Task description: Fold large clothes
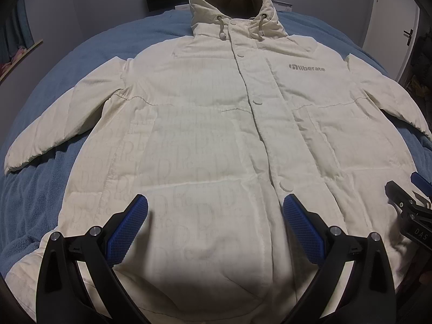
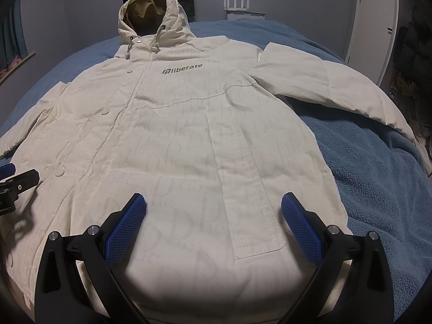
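A cream hooded jacket [image 1: 216, 124] is laid flat, front up, on a bed covered with a blue blanket [image 1: 40, 189]. Its long axis runs away from the cameras, with the hood [image 1: 232, 2] at the far end and the hem nearest. Both sleeves are spread outward. The left tool [image 1: 216, 216] and the right tool [image 2: 213, 214] are held low over the hem, side by side, fingers pointed toward the hood, both released and gripping nothing.

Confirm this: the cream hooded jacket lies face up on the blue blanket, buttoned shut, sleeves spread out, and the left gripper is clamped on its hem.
Wrong on the grip. The left gripper is open, hovering over the jacket and holding nothing, as the left wrist view shows. The rest stands: face up on the blue blanket, buttoned, sleeves spread.
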